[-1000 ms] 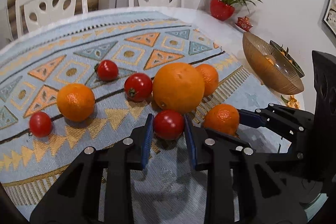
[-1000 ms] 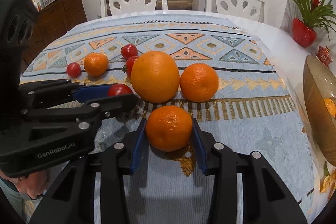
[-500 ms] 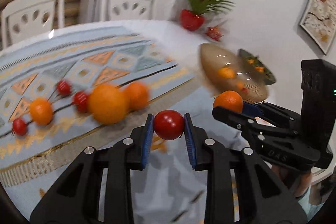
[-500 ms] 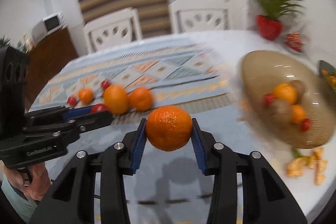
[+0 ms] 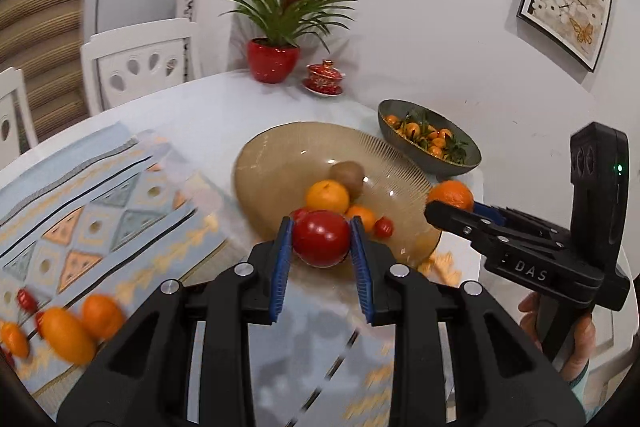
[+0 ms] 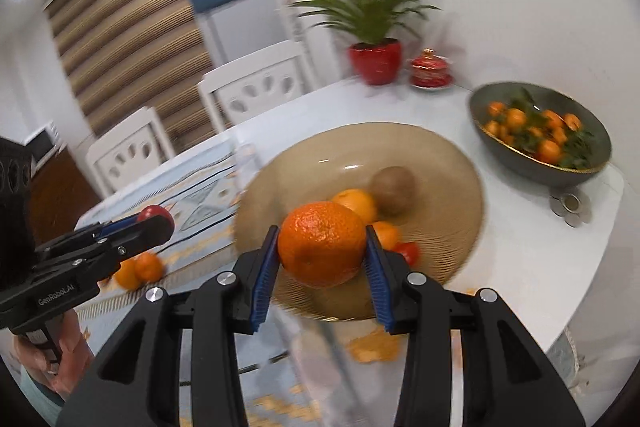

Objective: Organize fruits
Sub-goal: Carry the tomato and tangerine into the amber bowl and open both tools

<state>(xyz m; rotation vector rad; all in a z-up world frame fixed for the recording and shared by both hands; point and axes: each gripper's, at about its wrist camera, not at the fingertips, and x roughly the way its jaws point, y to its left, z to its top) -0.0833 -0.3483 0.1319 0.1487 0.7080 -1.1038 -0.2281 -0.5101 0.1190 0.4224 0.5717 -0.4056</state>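
Observation:
My left gripper (image 5: 321, 241) is shut on a red tomato (image 5: 321, 238), held above the near rim of the amber glass bowl (image 5: 276, 163). My right gripper (image 6: 322, 251) is shut on a mandarin (image 6: 321, 243) over the same amber bowl (image 6: 440, 163). In the left wrist view the right gripper (image 5: 450, 203) shows at the right with its mandarin (image 5: 450, 194). Inside the bowl lie a kiwi (image 6: 393, 183), mandarins (image 5: 327, 195) and a small tomato (image 5: 383, 227). Loose mandarins (image 5: 66, 335) and tomatoes (image 5: 27, 300) remain on the patterned runner (image 5: 100, 211), blurred.
A dark bowl of small leafy mandarins (image 6: 540, 135) stands right of the amber bowl. A red potted plant (image 5: 276, 55) and a red lidded cup (image 5: 324, 79) sit at the table's far edge. White chairs (image 5: 136, 63) stand behind. Orange peel pieces (image 6: 372, 345) lie near the bowl.
Both grippers lifted their fruit off the runner and swung right to the amber bowl. The tomato and mandarin now hang over its near side.

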